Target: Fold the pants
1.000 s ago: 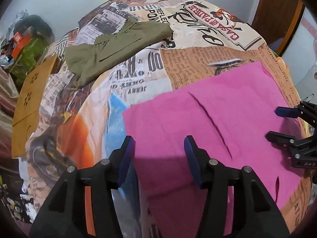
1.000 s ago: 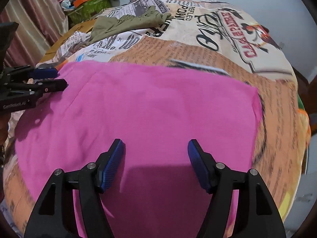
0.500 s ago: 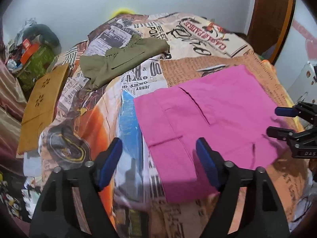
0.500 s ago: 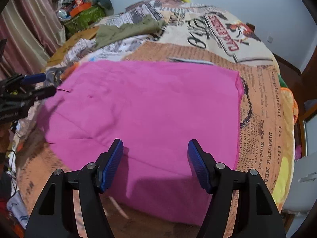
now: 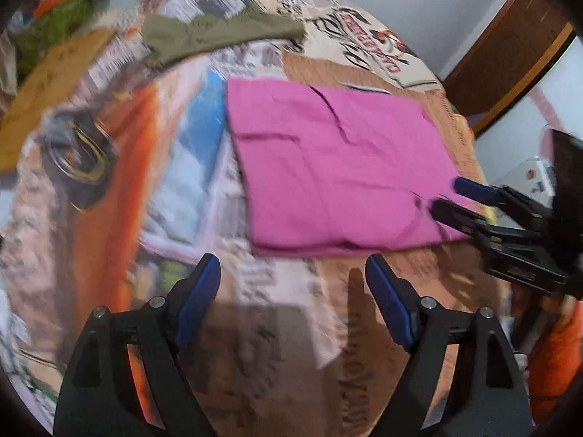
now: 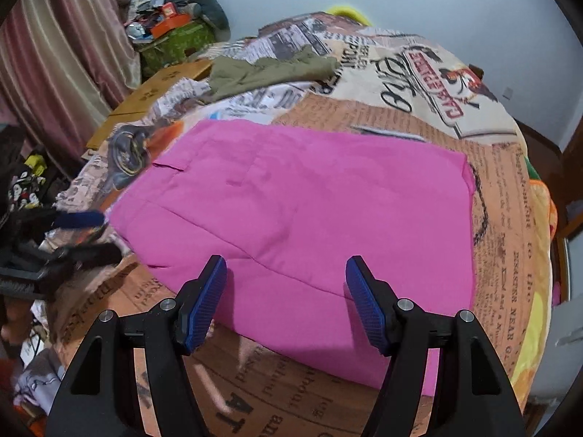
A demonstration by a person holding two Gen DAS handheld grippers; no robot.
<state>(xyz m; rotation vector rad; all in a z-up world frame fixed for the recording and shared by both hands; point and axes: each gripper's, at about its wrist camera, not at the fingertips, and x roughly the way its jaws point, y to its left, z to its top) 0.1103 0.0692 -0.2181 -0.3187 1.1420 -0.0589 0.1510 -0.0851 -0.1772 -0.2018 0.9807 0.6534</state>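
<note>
Pink pants (image 5: 328, 167) lie folded into a flat rectangle on the printed bedspread (image 5: 364, 69). My left gripper (image 5: 291, 260) hovers open over bare bedspread just short of their near edge, with nothing between its blue pads. In the right wrist view the same pink pants (image 6: 309, 200) spread out ahead. My right gripper (image 6: 286, 260) stands open above their near edge and grips nothing. Each gripper shows in the other's view: the right gripper (image 5: 446, 193) at the pants' right corner, the left gripper (image 6: 105, 233), blurred, by the left corner.
Olive-green pants (image 6: 269, 69) lie crumpled at the far side of the bed. A wooden board (image 6: 160, 83) leans off the left edge, beside a clutter pile (image 6: 175, 25) and a curtain (image 6: 54, 65). A brown door frame (image 5: 510, 47) stands to the right.
Both grippers have drawn back toward the near side of the bed, so the pink pants lie farther ahead. The left jaws have widened and left the pants' edge. The right jaws are unchanged.
</note>
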